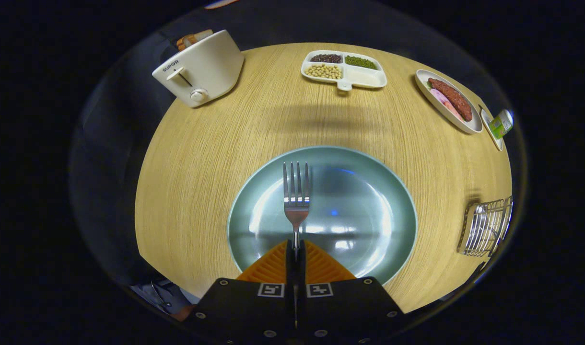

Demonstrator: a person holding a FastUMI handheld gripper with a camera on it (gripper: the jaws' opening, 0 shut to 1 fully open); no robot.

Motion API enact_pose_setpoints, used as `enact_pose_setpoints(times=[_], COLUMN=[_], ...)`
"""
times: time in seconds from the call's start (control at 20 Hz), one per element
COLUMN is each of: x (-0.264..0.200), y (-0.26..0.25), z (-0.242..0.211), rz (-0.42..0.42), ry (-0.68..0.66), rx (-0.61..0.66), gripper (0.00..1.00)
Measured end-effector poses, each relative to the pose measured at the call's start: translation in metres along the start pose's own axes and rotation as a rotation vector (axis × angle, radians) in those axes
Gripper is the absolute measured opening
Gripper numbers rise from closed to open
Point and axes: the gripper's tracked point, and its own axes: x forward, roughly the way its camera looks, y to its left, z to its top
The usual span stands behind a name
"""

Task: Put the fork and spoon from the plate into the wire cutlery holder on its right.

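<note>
1. Between the tongs (296,249) sits the fork (296,201), pinched by its handle w/ both fingers pressed together on it; tines point forward over the plate (369,172), seemingly lifted.
2. Spoon isn't visible on the plate; can't tell where it is.
3. Judgement: keep the squeeze firm, thin handle may swivel. Carry right to the wire holder (486,227), tip fork upright, lower it inside.
4. Holder stands near the tabletop (201,158) edge, so approach gently and don't nudge it off.
5. Path btwn plate and holder is bare wood; toaster (201,72), snack tray (364,76), sausage dish (465,125) well apart.
</note>
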Motion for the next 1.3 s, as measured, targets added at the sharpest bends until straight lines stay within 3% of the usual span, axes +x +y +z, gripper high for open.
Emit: enact_pose_setpoints(times=[0.3, 0.7, 1.0, 1.3], x=[-0.043, -0.105, -0.134, -0.140], y=[-0.041, -0.136, -0.214, -0.255], z=[-0.001, -0.022, -0.039, -0.055], rz=[-0.012, -0.064, -0.130, -0.163], ry=[-0.083, -0.157, -0.170, -0.117], rx=[0.041, 0.149, 0.218, 0.205], gripper=[0.02, 0.03, 0.03, 0.03])
